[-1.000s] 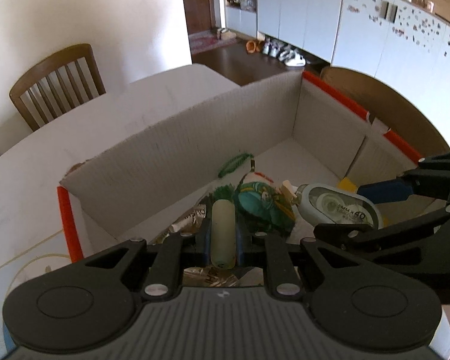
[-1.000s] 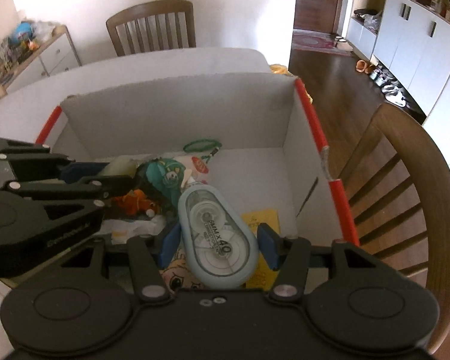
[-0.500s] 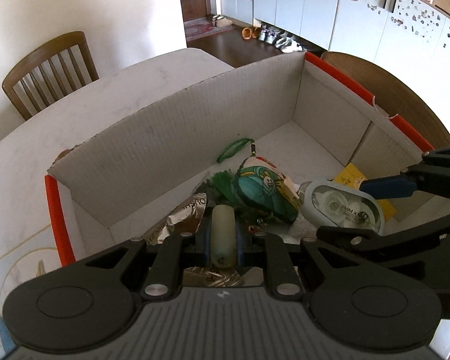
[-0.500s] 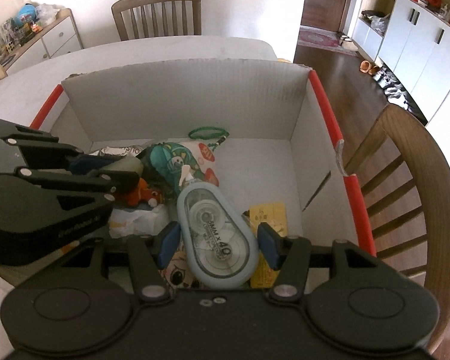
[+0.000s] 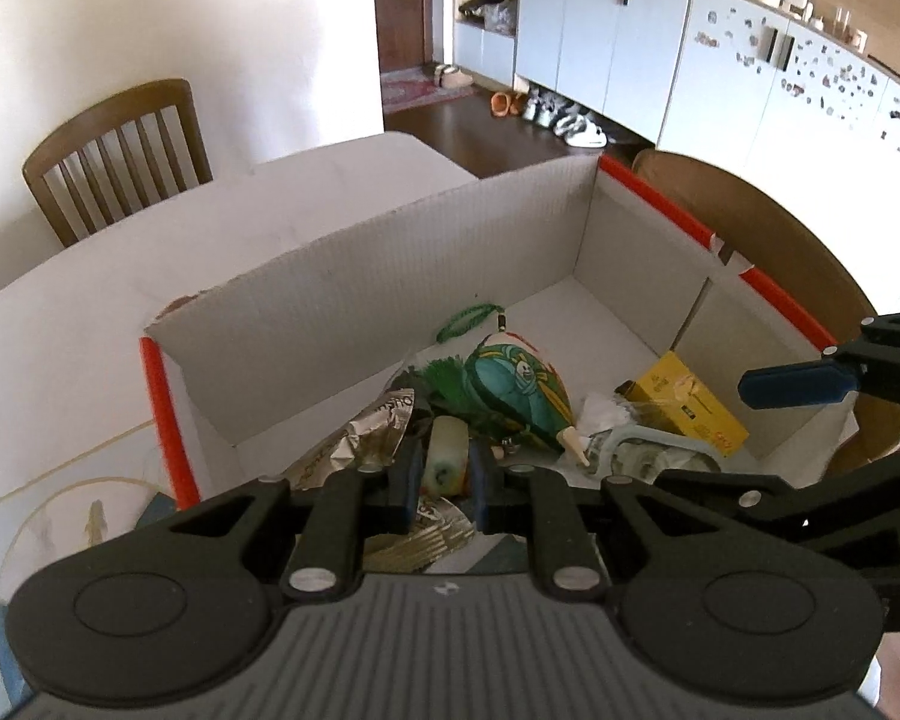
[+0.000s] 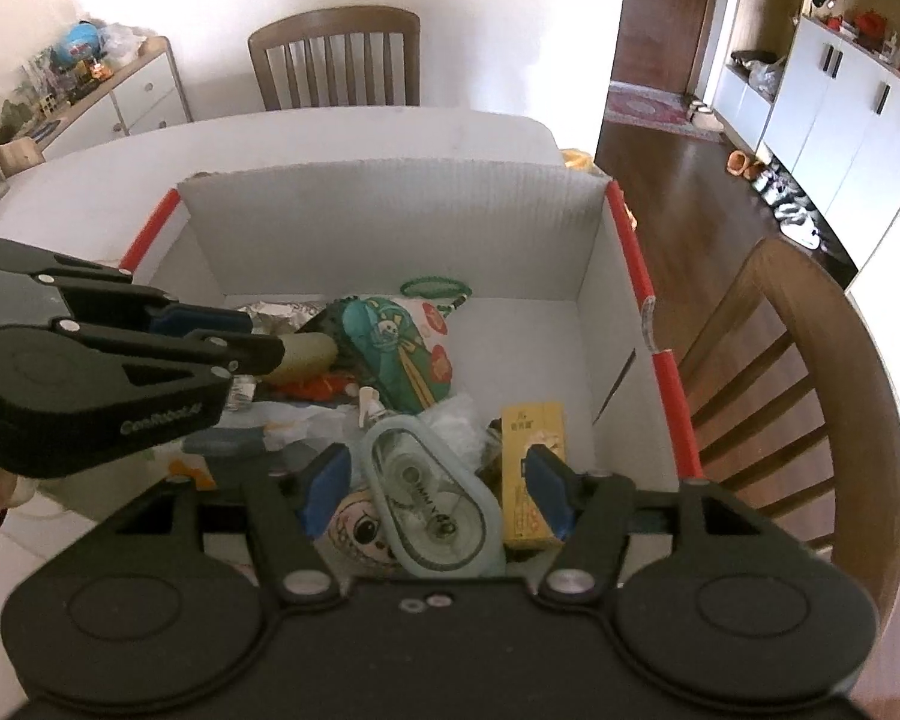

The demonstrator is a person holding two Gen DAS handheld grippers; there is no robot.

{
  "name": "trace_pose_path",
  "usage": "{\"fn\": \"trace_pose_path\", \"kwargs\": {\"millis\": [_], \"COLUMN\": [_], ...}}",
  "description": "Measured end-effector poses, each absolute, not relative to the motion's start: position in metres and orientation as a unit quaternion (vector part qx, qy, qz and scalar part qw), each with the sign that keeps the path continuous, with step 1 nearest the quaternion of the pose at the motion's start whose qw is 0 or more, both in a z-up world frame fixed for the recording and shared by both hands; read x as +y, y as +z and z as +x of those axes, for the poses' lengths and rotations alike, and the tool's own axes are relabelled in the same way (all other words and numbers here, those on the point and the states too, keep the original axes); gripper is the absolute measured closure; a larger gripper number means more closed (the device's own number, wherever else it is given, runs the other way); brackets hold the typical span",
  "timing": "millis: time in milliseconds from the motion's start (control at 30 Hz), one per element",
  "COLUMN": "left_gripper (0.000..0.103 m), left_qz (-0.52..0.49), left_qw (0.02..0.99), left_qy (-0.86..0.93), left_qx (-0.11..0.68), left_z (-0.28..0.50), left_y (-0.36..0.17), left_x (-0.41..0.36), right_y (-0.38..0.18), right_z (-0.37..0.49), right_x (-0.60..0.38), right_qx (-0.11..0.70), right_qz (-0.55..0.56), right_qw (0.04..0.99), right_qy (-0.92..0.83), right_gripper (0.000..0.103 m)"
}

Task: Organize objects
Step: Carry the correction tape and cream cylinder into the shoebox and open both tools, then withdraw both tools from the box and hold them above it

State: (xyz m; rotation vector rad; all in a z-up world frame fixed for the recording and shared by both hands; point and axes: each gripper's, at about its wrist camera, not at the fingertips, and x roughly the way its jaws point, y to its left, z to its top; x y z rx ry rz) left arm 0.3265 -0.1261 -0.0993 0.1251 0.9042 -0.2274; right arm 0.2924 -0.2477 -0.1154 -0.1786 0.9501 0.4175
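A white cardboard box (image 5: pixel 390 276) (image 6: pixel 390 222) with red-taped edges holds several objects. My left gripper (image 5: pixel 444 474) is shut on a pale cream cylinder (image 5: pixel 447 456) over the box's near left part; the cylinder also shows in the right wrist view (image 6: pixel 306 354). My right gripper (image 6: pixel 438 486) is open above a blue-grey correction tape dispenser (image 6: pixel 432 504) that lies loose in the box (image 5: pixel 642 450). A green printed pouch (image 5: pixel 516 390) (image 6: pixel 396 348), a yellow carton (image 5: pixel 684 402) (image 6: pixel 534 456) and a green bead loop (image 5: pixel 468 318) (image 6: pixel 435 287) lie inside.
The box stands on a white table (image 5: pixel 90 312). Wooden chairs stand at the far side (image 5: pixel 114 150) (image 6: pixel 336 60) and right beside the box (image 6: pixel 798 372). Silver foil wrappers (image 5: pixel 360 438) and crumpled plastic (image 6: pixel 456 420) fill the box's near part. White cabinets (image 5: pixel 630 42) line the room.
My right gripper opened and let go of the correction tape, which now lies in the box. Both grippers have lifted a little. The left still holds the cylinder.
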Motion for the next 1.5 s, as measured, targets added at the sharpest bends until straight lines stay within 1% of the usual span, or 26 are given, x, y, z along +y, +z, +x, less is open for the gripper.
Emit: {"fn": "trace_pose_path", "kwargs": {"millis": [133, 200, 267, 633, 733, 767, 833, 867, 900, 967, 1000, 1233, 1300, 1333, 1400, 1500], "left_gripper": [0.086, 0.079, 0.076, 0.076, 0.075, 0.073, 0.063, 0.050, 0.043, 0.042, 0.042, 0.039, 0.038, 0.037, 0.032, 0.031], "left_qz": [0.051, 0.049, 0.040, 0.023, 0.021, 0.021, 0.022, 0.021, 0.018, 0.019, 0.022, 0.019, 0.018, 0.017, 0.012, 0.006], "left_qw": [0.898, 0.902, 0.906, 0.925, 0.928, 0.929, 0.931, 0.933, 0.934, 0.937, 0.937, 0.937, 0.937, 0.937, 0.938, 0.938], "left_qy": [-0.107, -0.103, -0.103, -0.126, -0.128, -0.131, -0.130, -0.132, -0.134, -0.137, -0.137, -0.153, -0.157, -0.159, -0.163, -0.168], "left_qx": [0.424, 0.416, 0.409, 0.358, 0.349, 0.345, 0.339, 0.335, 0.331, 0.322, 0.320, 0.314, 0.310, 0.310, 0.307, 0.304], "left_z": [0.314, 0.306, 0.300, 0.261, 0.252, 0.248, 0.242, 0.238, 0.234, 0.226, 0.223, 0.203, 0.198, 0.197, 0.192, 0.187], "left_y": [-0.089, -0.084, -0.077, -0.037, -0.029, -0.027, -0.022, -0.020, -0.018, -0.015, -0.014, -0.011, -0.010, -0.010, -0.008, -0.008], "left_x": [-0.122, -0.119, -0.116, -0.102, -0.095, -0.093, -0.088, -0.085, -0.082, -0.077, -0.075, -0.060, -0.055, -0.054, -0.050, -0.045], "right_y": [-0.104, -0.097, -0.090, -0.052, -0.042, -0.040, -0.037, -0.035, -0.034, -0.033, -0.033, -0.029, -0.028, -0.028, -0.027, -0.026], "right_z": [0.282, 0.278, 0.273, 0.240, 0.230, 0.226, 0.219, 0.216, 0.213, 0.205, 0.202, 0.177, 0.170, 0.167, 0.160, 0.151], "right_x": [-0.249, -0.249, -0.250, -0.249, -0.248, -0.248, -0.246, -0.246, -0.246, -0.246, -0.246, -0.244, -0.243, -0.242, -0.242, -0.239], "right_qx": [0.441, 0.433, 0.425, 0.376, 0.362, 0.358, 0.351, 0.348, 0.345, 0.333, 0.329, 0.303, 0.296, 0.293, 0.284, 0.276], "right_qz": [-0.083, -0.082, -0.079, -0.057, -0.037, -0.033, -0.021, -0.013, -0.007, 0.003, 0.008, 0.043, 0.053, 0.057, 0.070, 0.079], "right_qw": [0.870, 0.873, 0.877, 0.899, 0.906, 0.908, 0.911, 0.913, 0.915, 0.919, 0.921, 0.932, 0.934, 0.935, 0.938, 0.940], "right_qy": [0.205, 0.207, 0.210, 0.217, 0.217, 0.216, 0.216, 0.213, 0.211, 0.209, 0.207, 0.196, 0.193, 0.190, 0.184, 0.183], "right_gripper": [0.040, 0.040, 0.040, 0.039, 0.033, 0.032, 0.031, 0.029, 0.027, 0.027, 0.024, 0.013, 0.008, 0.006, 0.001, 0.001]}}
